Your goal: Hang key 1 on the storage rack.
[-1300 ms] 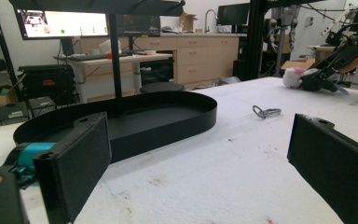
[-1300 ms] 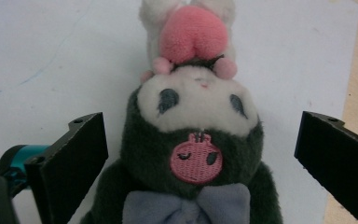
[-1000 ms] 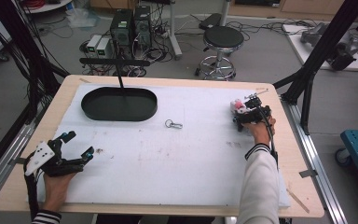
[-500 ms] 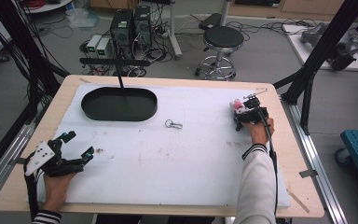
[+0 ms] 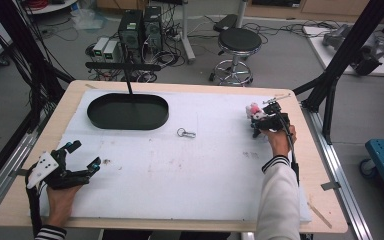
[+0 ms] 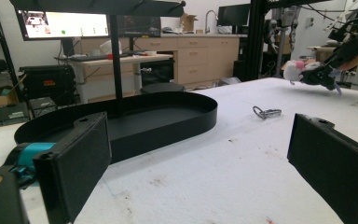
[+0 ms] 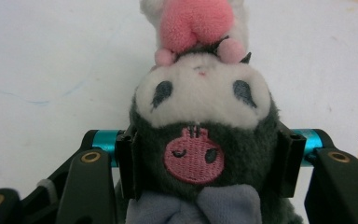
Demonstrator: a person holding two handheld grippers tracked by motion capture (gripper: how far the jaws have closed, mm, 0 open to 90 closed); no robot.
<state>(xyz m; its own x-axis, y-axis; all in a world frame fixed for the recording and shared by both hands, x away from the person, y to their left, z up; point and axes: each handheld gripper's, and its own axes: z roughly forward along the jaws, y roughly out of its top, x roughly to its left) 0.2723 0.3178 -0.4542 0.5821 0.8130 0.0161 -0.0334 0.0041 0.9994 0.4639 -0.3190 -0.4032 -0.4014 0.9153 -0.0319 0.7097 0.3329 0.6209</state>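
While the white table top (image 5: 180,190) lay spread under both my arms, the black oval tray (image 5: 128,112) sat at its far left, and I could see nothing lying inside it; a thin black post rose from its far side. Just off the tray's right end, on the bare mat, lay the small metal key ring (image 5: 185,133), touching neither the tray nor my tools. My left gripper (image 5: 82,159) rested at the near left of the table with its jaws spread wide and nothing between them, the tray and ring showing through the gap in the left gripper view. My right gripper (image 5: 255,120) was at the far right edge, clamped on the plush toy (image 7: 200,116), a dark grey and white doll with a pink top, its pads (image 7: 286,163) pressing into both sides of its head. Against a second before, when those jaws stood wide around the toy, they had just closed onto it; the tray, ring and left gripper lay as they had.
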